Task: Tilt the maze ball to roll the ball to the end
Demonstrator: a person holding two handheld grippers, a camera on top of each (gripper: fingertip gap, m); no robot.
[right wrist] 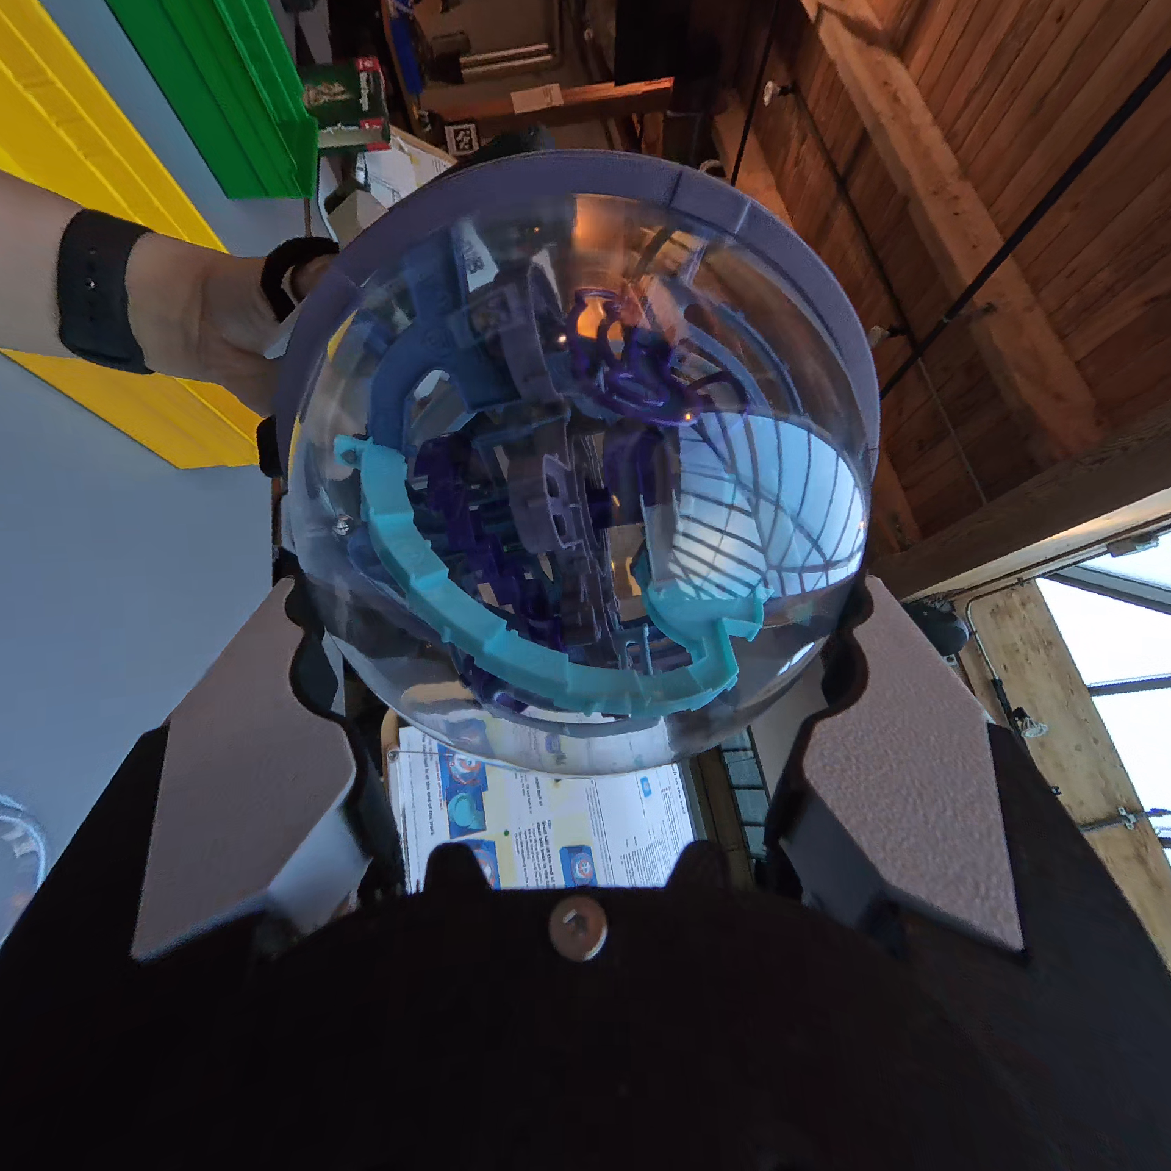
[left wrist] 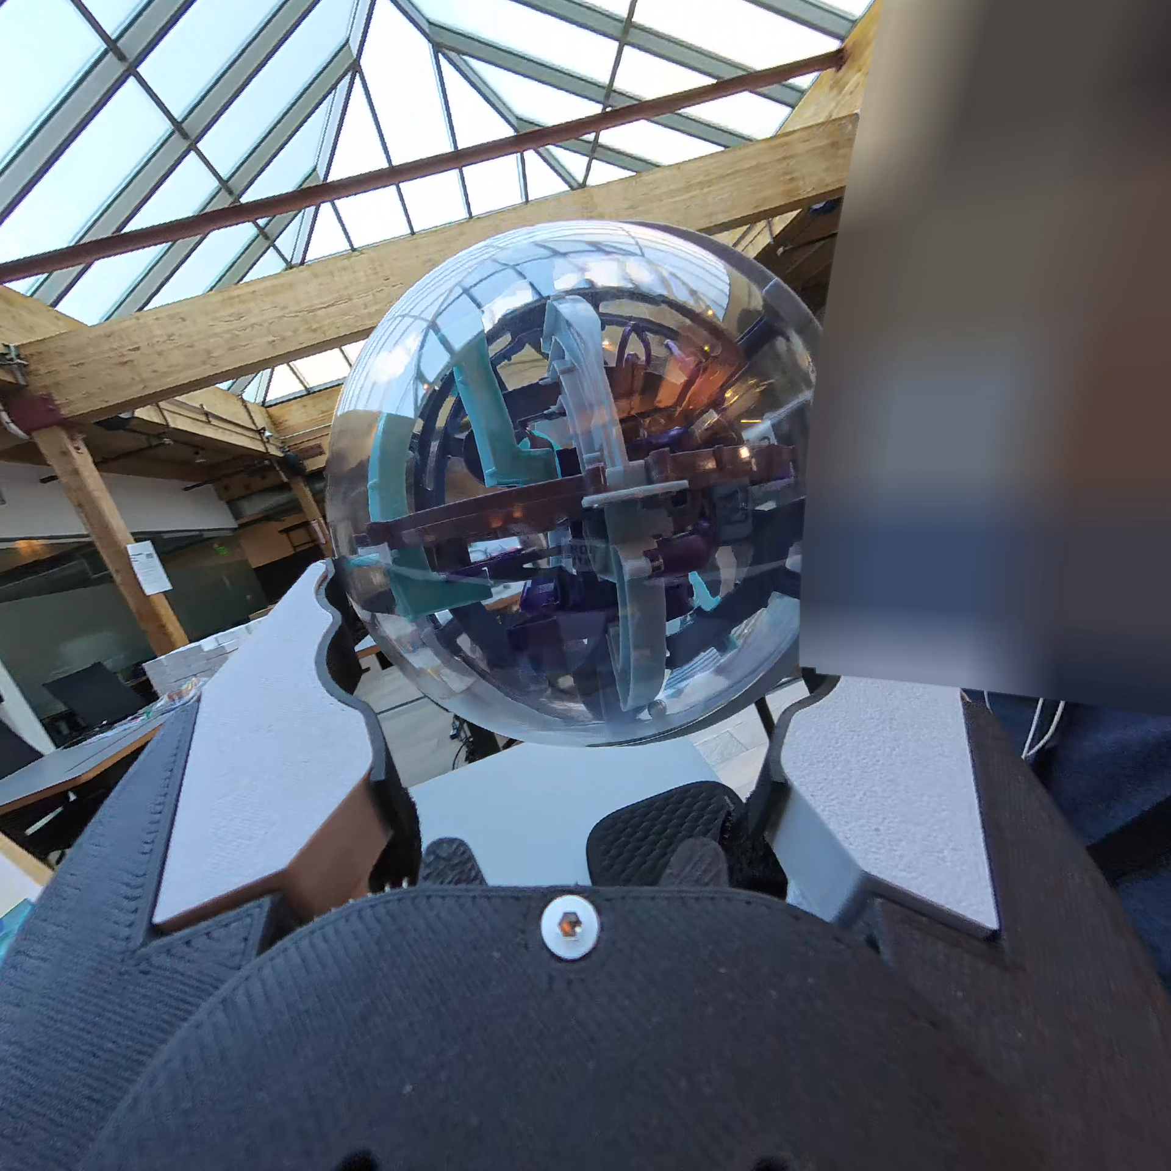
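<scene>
The clear plastic maze ball (left wrist: 570,481) with teal and purple tracks sits clamped between the jaws of the left gripper (left wrist: 564,640) and the right gripper (right wrist: 573,640); a small steel ball (right wrist: 343,524) lies near the right gripper's left jaw.

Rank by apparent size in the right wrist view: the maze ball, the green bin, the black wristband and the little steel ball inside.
1. maze ball, though it sits nearest the camera
2. green bin, cut off by the frame
3. black wristband
4. steel ball, tiny beside the teal track

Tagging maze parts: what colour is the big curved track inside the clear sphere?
Teal curved plastic track; right wrist view shows it best.
</scene>
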